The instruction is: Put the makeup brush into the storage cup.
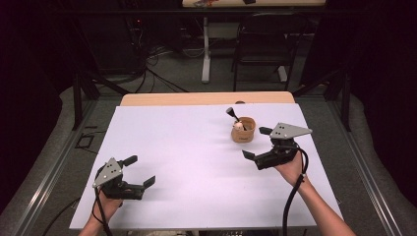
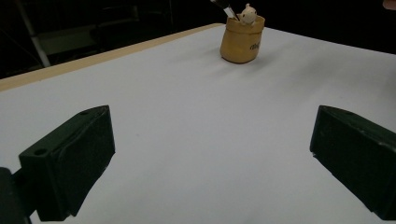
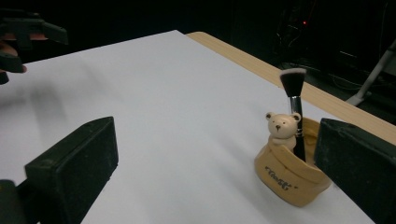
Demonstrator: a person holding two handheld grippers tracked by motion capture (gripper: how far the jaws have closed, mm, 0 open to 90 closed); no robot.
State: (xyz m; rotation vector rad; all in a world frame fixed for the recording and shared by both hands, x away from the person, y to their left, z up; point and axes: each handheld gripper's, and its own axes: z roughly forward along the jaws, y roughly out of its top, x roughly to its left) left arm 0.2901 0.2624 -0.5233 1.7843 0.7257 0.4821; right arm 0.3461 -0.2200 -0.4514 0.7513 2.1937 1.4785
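Note:
A small tan pouch-shaped holder [image 1: 243, 132] stands on the white table sheet [image 1: 196, 162] at the back right. A little bear figure [image 3: 281, 128] sits at its rim, and a black-bristled makeup brush [image 3: 294, 86] stands upright inside it. My right gripper [image 1: 256, 142] hovers open just in front and to the right of the holder [image 3: 288, 176], with nothing between its jaws [image 3: 215, 163]. My left gripper [image 1: 141, 170] rests open near the front left of the sheet. It faces the distant holder [image 2: 242, 39] across bare sheet, and its jaws are wide apart [image 2: 210, 158].
The sheet covers a wooden table whose far edge [image 1: 206, 98] shows uncovered. Behind it stand a black chair [image 1: 268, 44] and a white table leg [image 1: 205, 49], with cables on the floor. The other hand's gripper [image 3: 23, 32] appears far off in the right gripper view.

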